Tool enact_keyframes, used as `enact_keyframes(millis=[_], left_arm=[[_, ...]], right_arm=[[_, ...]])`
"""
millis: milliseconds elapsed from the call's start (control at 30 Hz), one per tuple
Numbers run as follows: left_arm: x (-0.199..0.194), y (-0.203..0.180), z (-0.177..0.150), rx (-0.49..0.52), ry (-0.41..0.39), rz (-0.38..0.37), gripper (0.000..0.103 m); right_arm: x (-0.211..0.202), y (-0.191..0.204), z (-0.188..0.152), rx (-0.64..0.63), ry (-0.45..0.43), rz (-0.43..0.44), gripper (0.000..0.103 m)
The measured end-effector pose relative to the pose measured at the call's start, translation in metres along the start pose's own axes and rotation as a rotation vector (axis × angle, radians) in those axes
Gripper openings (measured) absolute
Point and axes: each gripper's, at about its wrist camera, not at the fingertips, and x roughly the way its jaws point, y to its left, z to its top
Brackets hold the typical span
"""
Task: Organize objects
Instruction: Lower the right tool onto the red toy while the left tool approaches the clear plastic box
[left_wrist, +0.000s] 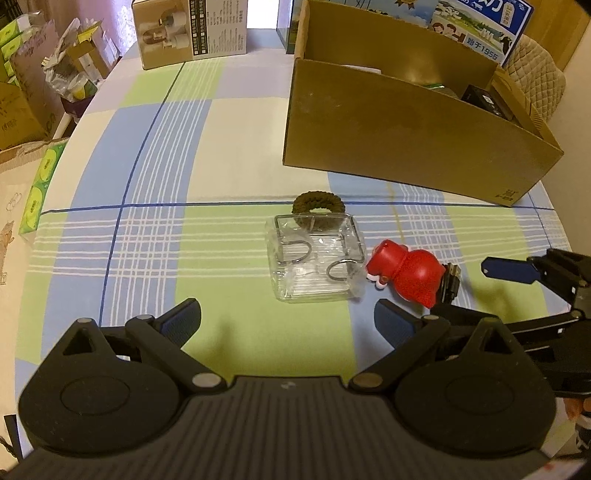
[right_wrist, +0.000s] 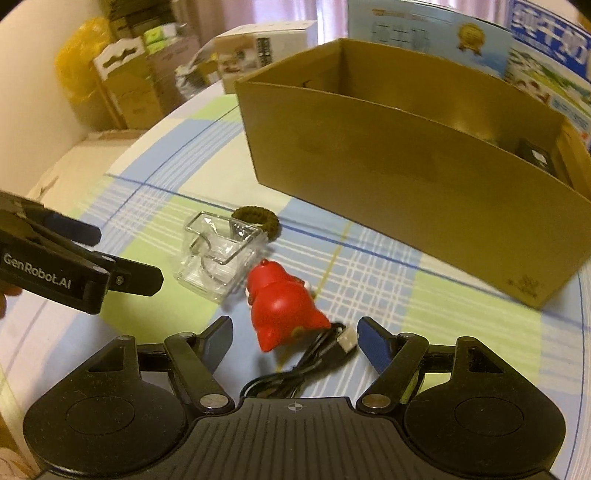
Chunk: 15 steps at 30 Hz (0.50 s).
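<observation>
Between right hand-held gripper (right_wrist: 295, 338) fingers, spread: red toy (right_wrist: 282, 310) | left hand-held gripper (left_wrist: 286, 319) spread, empty.

Cardboard box (left_wrist: 388, 136) behind clustered items.

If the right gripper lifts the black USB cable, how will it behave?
The thin black USB cable lies in loose loops, so it would probably droop and trail. Its metal plug may swing. It sits against the red plastic figurine, possibly nudging it.

red toy (right_wrist: 280, 310): glossy plastic | box (left_wrist: 388, 133): matt cardboard | hair tie (left_wrist: 317, 206): fuzzy cloth | tablecloth (left_wrist: 221, 147): plaid cloth
</observation>
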Motion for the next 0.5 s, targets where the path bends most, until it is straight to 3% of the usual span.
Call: enact_keyframes(millis=[300,367,500], left_arm=[[0.012,0.004,0.004,-0.002,0.004,0.007,0.099],[0.015,0.005,0.005,0.0,0.004,0.005,0.099],[0.02,0.004,0.008,0.005,0.004,0.0,0.099]], right_arm=[[0.033,0.006,0.009,-0.156,0.046,0.021,0.059],[0.037,0.007,0.009,-0.178,0.057,0.034,0.049],[0.039,0.005,0.01,-0.186,0.05,0.045,0.048]])
